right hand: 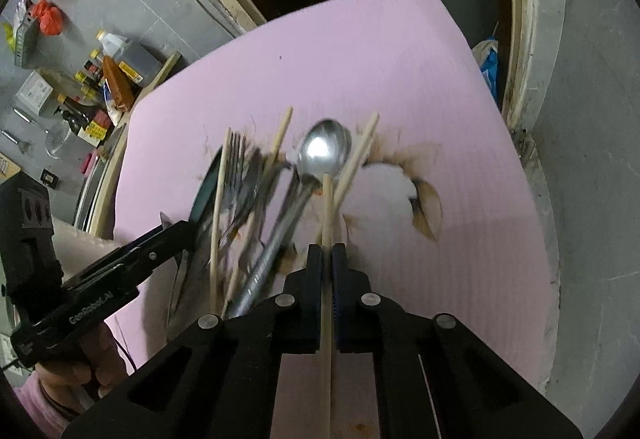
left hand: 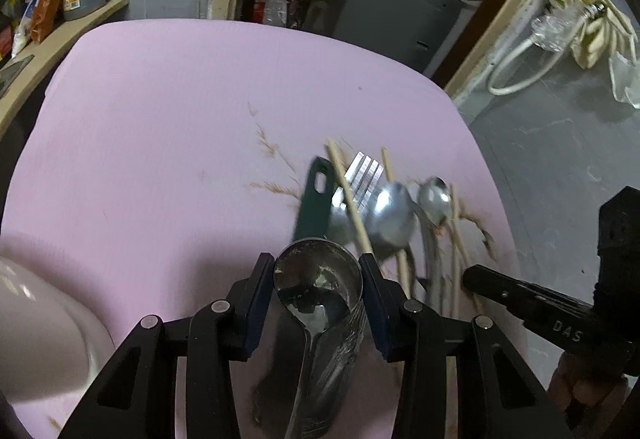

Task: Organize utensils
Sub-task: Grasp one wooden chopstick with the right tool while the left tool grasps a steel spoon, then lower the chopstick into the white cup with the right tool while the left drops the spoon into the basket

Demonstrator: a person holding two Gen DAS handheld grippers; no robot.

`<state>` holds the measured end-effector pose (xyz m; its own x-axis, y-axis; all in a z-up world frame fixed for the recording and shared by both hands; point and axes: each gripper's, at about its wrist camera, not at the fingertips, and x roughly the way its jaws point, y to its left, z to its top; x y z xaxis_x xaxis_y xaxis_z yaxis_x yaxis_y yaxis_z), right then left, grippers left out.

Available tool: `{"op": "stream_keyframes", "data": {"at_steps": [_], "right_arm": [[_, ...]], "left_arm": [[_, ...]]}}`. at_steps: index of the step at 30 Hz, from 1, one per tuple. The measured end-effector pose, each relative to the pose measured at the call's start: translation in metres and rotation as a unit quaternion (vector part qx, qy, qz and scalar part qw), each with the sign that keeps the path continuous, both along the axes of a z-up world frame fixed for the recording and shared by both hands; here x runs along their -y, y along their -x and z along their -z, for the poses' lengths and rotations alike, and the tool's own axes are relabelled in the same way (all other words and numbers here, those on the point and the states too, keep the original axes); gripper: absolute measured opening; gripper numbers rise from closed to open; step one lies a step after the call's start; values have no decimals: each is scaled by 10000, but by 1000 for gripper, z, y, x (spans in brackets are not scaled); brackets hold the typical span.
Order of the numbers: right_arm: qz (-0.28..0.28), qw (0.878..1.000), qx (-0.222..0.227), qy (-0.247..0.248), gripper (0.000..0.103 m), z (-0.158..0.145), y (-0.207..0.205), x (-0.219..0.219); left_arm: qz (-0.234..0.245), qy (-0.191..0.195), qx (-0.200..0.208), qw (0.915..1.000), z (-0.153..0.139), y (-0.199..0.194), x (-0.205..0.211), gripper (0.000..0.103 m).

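Chopstick (right hand: 327,207) pinched by right gripper (right hand: 327,251), beside spoon (right hand: 325,151); steel cup (left hand: 320,279) clamped by left gripper (left hand: 318,267).

- A pink mat (left hand: 168,127) covers the table top; its far corners are rounded, and it bears brown scorch marks (right hand: 430,207) and thin feathery streaks (left hand: 266,147)
- A loose heap of utensils lies on the mat near its right side
- In the heap: a dark green handle (left hand: 314,199) with a hole at its end, a metal fork (left hand: 364,175), a large spoon (left hand: 390,215) and a smaller spoon (left hand: 434,199), bowls up
- Several pale wooden chopsticks (left hand: 350,195) lie across and between the metal pieces, at differing angles
- A pale rounded bowl (left hand: 44,331) sits at the mat's near left edge, only partly in view
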<state>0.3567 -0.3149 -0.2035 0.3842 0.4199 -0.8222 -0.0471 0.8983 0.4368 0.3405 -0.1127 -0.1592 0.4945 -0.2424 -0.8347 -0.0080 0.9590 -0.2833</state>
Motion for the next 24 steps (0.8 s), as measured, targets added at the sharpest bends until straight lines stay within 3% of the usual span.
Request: {"op": "stream_keyframes", "data": {"at_steps": [12, 18, 24], "right_arm": [[-237, 9994, -227, 110, 5, 3, -19, 2], [-239, 9986, -458, -131, 5, 7, -30, 2], [-199, 9994, -13, -290, 5, -15, -13, 3]], "left_arm": [[30, 34, -195, 9998, 0, -1, -3, 41], [17, 116, -214, 9997, -1, 1, -6, 41], [154, 58, 73, 9998, -21, 14, -4, 40]]}}
